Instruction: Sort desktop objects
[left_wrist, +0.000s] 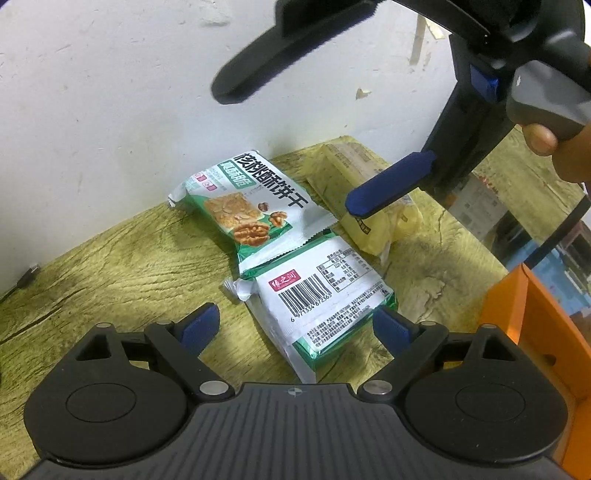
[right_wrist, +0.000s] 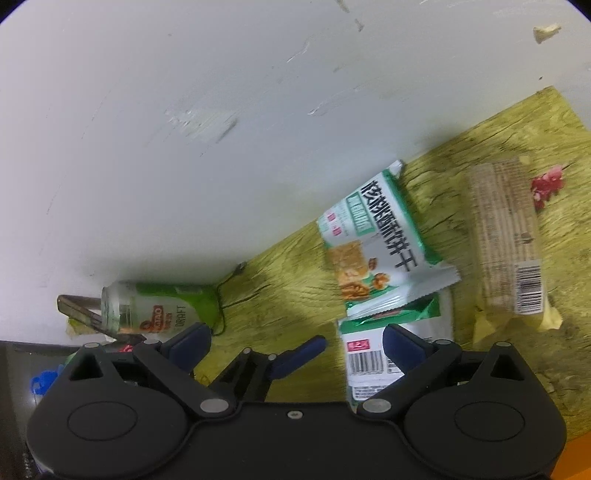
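My left gripper (left_wrist: 295, 328) is spread wide over the barcode-up green-and-white biscuit packet (left_wrist: 325, 302), flat on the yellow-green bench (left_wrist: 110, 258), long axis running away toward the wall. Right gripper (right_wrist: 295, 343) spread, empty.

Behind it all a scuffed white wall (right_wrist: 184, 110) with chipped patches. A dark cable (left_wrist: 26, 280) trails along the tabletop (left_wrist: 110, 258) at the wall's foot. Off the tabletop's far edge, printed cardboard boxes (left_wrist: 480, 203) sit lower down, blurred.
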